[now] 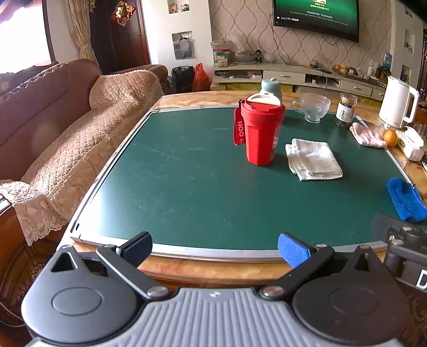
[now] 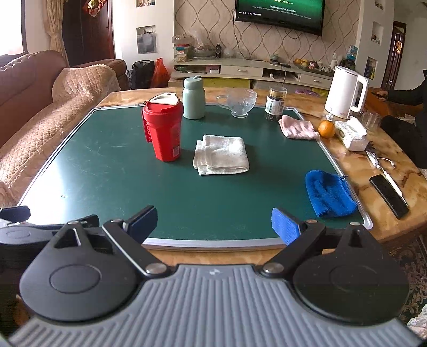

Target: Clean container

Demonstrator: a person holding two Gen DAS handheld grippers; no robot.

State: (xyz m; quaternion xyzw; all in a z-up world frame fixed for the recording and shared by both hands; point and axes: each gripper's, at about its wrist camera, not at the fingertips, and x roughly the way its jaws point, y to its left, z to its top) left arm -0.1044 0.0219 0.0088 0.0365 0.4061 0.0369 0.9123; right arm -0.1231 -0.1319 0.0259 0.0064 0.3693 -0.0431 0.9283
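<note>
Both grippers empty, near worktop edge.
Left gripper [image 1: 214, 247] and right gripper [image 2: 213, 223] spread apart; red cup [image 2: 162, 130] upright, white towel [image 2: 221, 154] just right.

I'm in a home living rm: brown sofa [image 1: 40, 112] w/ quilted cover on my left, wall TV [image 2: 279, 13] over a low media cabinet [image 2: 240, 70] far side, kettle [image 2: 345, 92] far right on the marble-look table [image 2: 387, 221].

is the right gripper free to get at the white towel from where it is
Probably yes. The right gripper hangs open and empty at the near edge; bare green mat lies between it and the white towel. The red cup stands off to the left.
</note>
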